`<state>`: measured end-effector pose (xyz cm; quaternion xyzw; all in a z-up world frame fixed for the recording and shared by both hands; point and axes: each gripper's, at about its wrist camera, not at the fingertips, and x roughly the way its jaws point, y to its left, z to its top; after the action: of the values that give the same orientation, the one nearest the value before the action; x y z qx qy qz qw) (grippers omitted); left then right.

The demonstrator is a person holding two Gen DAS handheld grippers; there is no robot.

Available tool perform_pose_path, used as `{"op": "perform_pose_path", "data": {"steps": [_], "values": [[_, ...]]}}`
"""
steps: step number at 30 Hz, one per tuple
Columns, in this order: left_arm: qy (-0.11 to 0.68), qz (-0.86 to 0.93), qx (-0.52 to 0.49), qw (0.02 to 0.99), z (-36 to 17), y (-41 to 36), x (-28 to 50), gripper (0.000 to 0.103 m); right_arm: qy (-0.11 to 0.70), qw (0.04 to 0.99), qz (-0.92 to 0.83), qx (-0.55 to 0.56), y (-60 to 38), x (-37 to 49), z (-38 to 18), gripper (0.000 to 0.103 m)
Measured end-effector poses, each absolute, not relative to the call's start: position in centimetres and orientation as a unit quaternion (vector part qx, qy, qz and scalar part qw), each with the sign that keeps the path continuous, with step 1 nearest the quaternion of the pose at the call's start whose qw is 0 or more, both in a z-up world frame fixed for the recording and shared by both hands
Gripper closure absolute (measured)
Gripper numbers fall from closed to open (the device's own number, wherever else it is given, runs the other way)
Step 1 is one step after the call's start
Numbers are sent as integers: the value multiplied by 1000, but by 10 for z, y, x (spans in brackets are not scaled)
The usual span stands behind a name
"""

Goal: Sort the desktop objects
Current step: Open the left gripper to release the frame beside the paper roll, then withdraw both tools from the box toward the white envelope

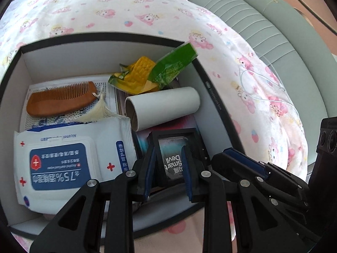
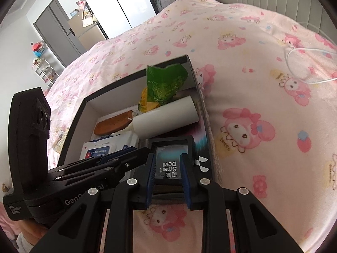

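Two grippers meet at the black frame (image 1: 175,145) inside the box (image 1: 212,97). The left gripper (image 1: 168,168) and the right gripper (image 2: 167,172) both clench its sides.

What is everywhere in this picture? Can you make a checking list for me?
Surface: bed blanket, pink cartoon print.
Job's things: box holding comb, wipes pack, white tube, green-yellow wrapper, black Smart Devil case.
Clutter: nothing seen outside the box.
Grippers: left gripper and right gripper both have jaws either side of the case; grip cannot be told.
Cables: white cable on the blanket.
Surroundings: grey headboard, door, shelf.
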<state>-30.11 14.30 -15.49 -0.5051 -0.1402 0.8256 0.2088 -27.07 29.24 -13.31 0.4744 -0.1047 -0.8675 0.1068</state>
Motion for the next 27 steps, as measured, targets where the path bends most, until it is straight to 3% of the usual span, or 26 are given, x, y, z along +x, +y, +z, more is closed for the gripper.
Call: {"op": "perform_pose_path", "data": {"steps": [18,27], "values": [[-63,914,-381,125,-31,56,-201,80,-46,146,-907,393,199,-186,-19,82],[-52,941,-328,58,1,-1,-109,69,-38,163,-922,348,143,-109,6,78]]}}
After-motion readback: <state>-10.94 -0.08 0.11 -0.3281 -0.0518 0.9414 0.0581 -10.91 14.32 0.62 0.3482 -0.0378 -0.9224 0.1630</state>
